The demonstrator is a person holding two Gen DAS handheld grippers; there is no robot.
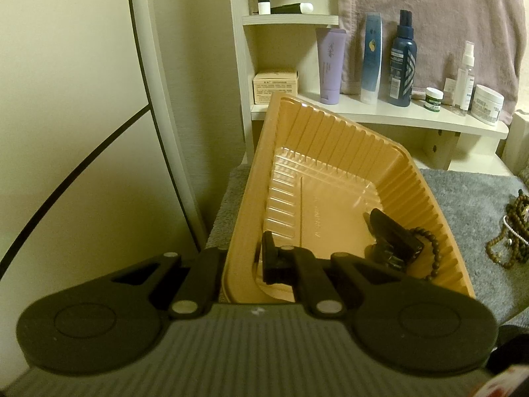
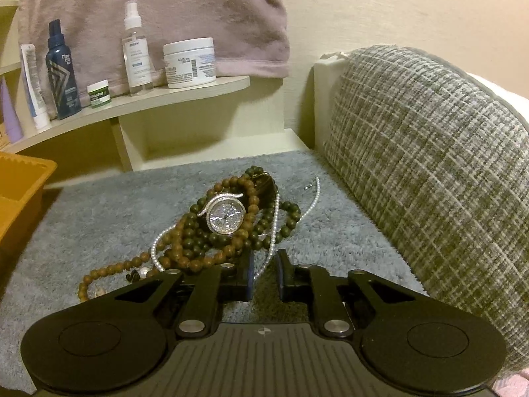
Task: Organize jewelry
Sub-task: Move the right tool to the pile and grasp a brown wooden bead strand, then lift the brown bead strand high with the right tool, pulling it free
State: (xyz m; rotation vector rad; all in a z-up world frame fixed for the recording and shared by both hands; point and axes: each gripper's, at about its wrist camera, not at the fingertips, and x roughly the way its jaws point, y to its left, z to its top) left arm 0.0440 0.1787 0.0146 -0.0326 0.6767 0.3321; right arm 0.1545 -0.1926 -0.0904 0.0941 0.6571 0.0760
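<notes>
My left gripper [image 1: 244, 264] is shut on the near rim of an orange plastic tray [image 1: 330, 152], which is tilted up off the grey mat. A black object [image 1: 393, 241] and a brown bead bracelet [image 1: 433, 251] lie in its lower corner. In the right wrist view, a pile of jewelry sits on the mat: a crystal-faced watch [image 2: 226, 215] on top of brown bead strands [image 2: 185, 251], dark green beads [image 2: 284, 221] and a pearl necklace [image 2: 274, 235]. My right gripper [image 2: 264, 274] is open just in front of the pile, with the pearl strand running between its fingertips.
A cream shelf [image 1: 396, 115] behind holds tubes, bottles and jars [image 2: 188, 63]. A pink towel [image 2: 165, 6] hangs above. A woven grey cushion [image 2: 429, 165] stands at the right. The grey mat [image 2: 99, 205] covers the tabletop. The bead pile also shows in the left wrist view [image 1: 509, 231].
</notes>
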